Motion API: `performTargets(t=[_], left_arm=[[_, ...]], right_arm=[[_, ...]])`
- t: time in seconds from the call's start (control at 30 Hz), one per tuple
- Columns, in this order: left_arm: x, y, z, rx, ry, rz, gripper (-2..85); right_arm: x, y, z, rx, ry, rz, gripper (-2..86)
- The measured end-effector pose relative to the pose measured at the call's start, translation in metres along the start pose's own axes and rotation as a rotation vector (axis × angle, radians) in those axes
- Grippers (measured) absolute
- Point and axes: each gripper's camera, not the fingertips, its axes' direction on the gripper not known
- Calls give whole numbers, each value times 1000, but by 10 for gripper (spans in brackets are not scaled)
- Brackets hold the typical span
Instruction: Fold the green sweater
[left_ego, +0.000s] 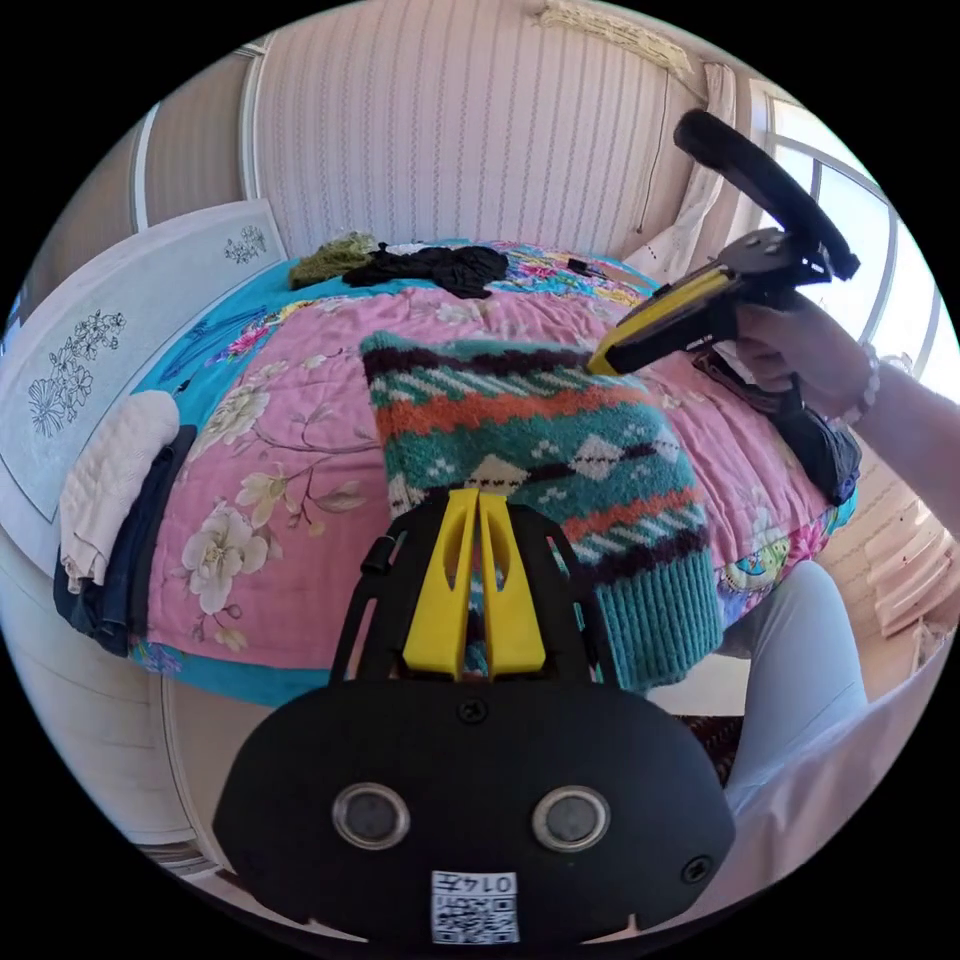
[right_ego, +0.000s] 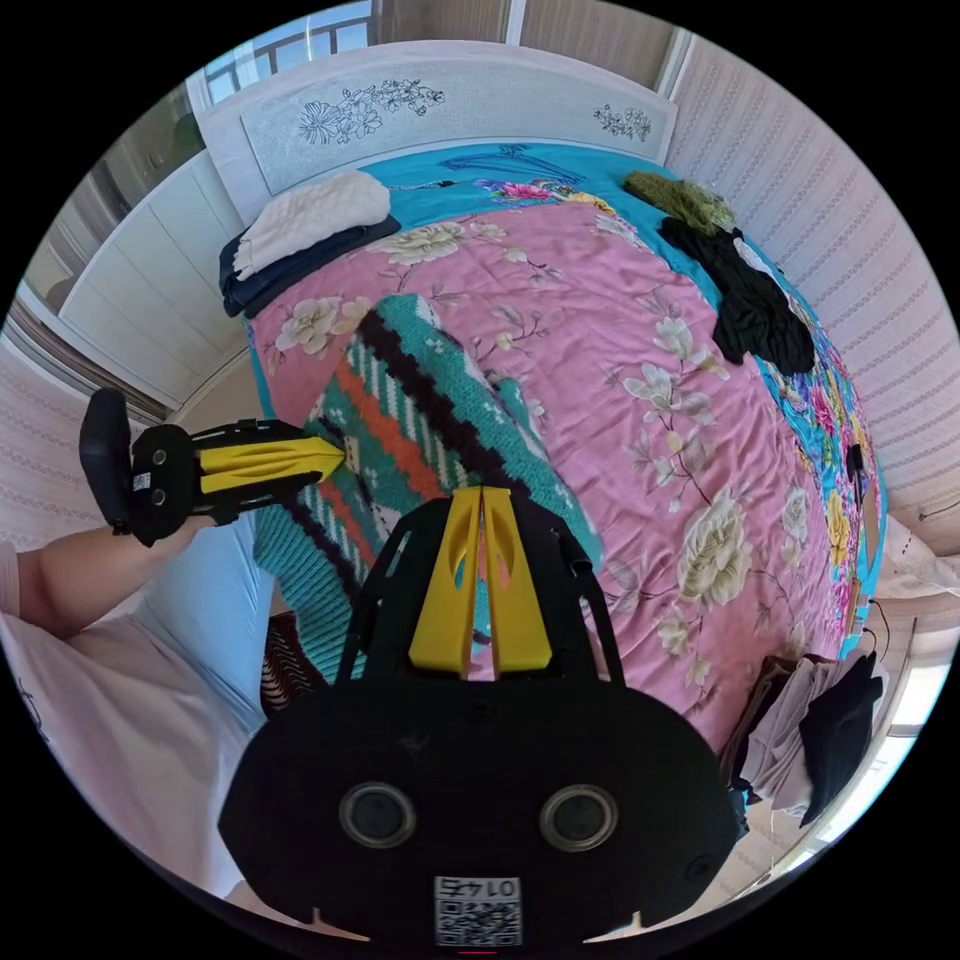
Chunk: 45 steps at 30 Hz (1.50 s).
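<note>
The green sweater (left_ego: 540, 450) (right_ego: 400, 420), a teal knit with orange, dark and white pattern bands, lies folded on the pink floral bedspread (left_ego: 290, 450) (right_ego: 620, 400). Its ribbed hem hangs over the bed's near edge. My left gripper (left_ego: 477, 492) (right_ego: 340, 457) is shut, tips at the sweater's near part, with no cloth visibly pinched. My right gripper (right_ego: 483, 490) (left_ego: 603, 362), held in a hand, is also shut. Its tips rest at the sweater's far edge by the dark band.
A folded stack, cream on dark blue (left_ego: 110, 480) (right_ego: 310, 215), sits by the white headboard (right_ego: 450, 100). A black garment (left_ego: 440, 265) (right_ego: 750, 300) and an olive one (left_ego: 335, 255) lie near the wall. More clothes (left_ego: 820, 440) (right_ego: 810, 730) hang at the bed's foot. The person's leg (left_ego: 810, 640) is beside the bed.
</note>
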Motion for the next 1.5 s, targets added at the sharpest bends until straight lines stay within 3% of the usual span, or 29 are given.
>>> performTargets(t=[0.1, 0.23, 0.47, 0.67, 0.77, 0.93, 1.0, 1.1, 1.2, 1.5], left_arm=[[-2, -4, -5, 67, 49, -16, -10], [-14, -5, 45, -124, 11, 30, -10], [-39, -1, 63, -164, 77, 32, -10], [-49, 1, 63, -179, 70, 49, -10], [-72, 9, 38, -113, 147, -73, -9], [-112, 46, -3, -24, 179, -231, 6], [-129, 60, -9, -12, 212, -310, 41], [-142, 73, -10, -17, 218, -341, 132], [-149, 76, -2, -21, 296, -344, 161], [-158, 63, 28, -112, 317, -255, 141]], right_arm=[[7, -11, 9, -16, 8, 7, -9], [20, -31, 33, -104, -9, -6, -9], [65, -59, 74, -234, -152, 10, -10], [71, -54, 90, -235, -48, -17, -10], [82, -46, 90, -240, -38, -4, -9], [109, 16, 48, 30, -121, 73, -7], [133, 81, 27, 255, -175, 266, -2], [163, 162, 34, 411, -281, 522, 50], [179, 209, 67, 366, -349, 643, 138], [212, 241, 154, 324, -608, 713, 187]])
